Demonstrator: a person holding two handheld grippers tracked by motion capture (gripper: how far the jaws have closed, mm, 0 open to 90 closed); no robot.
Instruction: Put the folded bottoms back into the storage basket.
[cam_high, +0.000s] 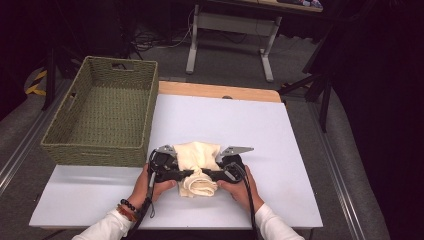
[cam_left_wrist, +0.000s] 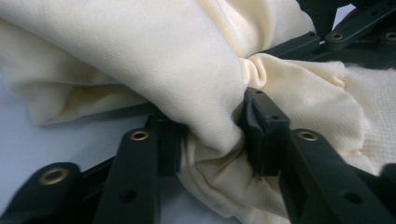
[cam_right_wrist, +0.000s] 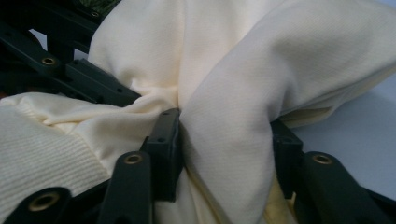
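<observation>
Near edge of the white table (cam_high: 280, 125): two hands in white sleeves come in, left hand (cam_high: 150, 186) with bead bracelets at the wrist, right hand (cam_high: 241, 189) opposite. Each holds a black gripper, pointed inward at the other.

Left gripper (cam_high: 186, 173) has its jaws pinched onto a bunched fold of cream cloth (cam_high: 199, 167); its own view shows fabric squeezed between the pads (cam_left_wrist: 256, 122). Right gripper (cam_high: 208, 174) likewise is clamped on the cloth (cam_right_wrist: 224, 116), a thick fold between its jaws.

The cloth sits crumpled near the middle of the near edge, gathered between both grippers.

Far left corner: green woven basket (cam_high: 60, 142), overhanging the table's left edge.
</observation>
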